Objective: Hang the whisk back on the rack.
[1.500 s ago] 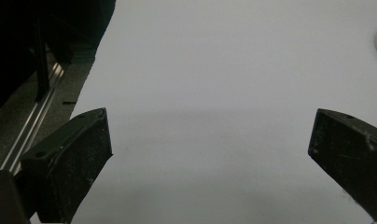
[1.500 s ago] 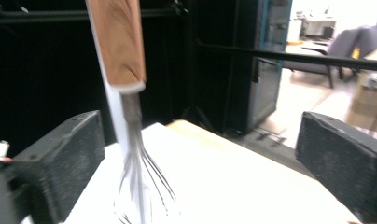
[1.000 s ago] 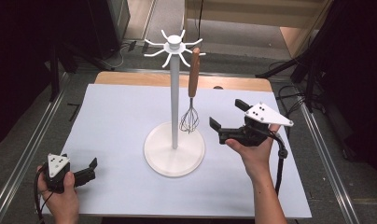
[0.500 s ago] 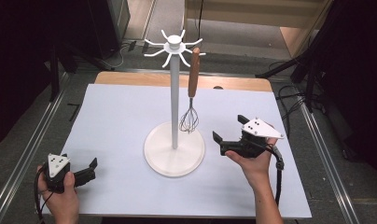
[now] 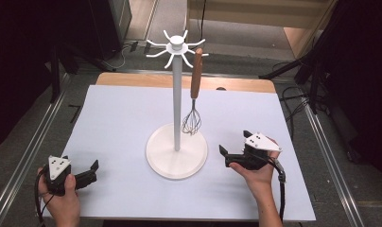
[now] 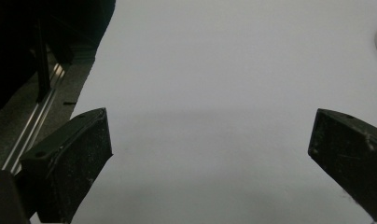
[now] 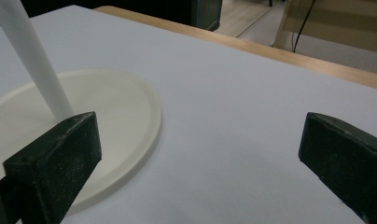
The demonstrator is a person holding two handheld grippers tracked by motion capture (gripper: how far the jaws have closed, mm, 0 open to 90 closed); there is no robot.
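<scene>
White table (image 5: 123,123) carries a stand (image 5: 177,142), whisk (image 5: 194,101) hanging; right gripper (image 5: 232,153) beside its base, left gripper (image 5: 91,171) well apart, both wide

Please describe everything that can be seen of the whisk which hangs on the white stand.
The whisk has a brown handle, apparently wooden, and a thin metal wire balloon at its lower end. It hangs upright, handle up, from one of the curved hooks at the top of the white stand, on the right of the pole. The wire head hangs just above the stand's round base, or near its far edge; contact cannot be told. No tool touches it.
</scene>
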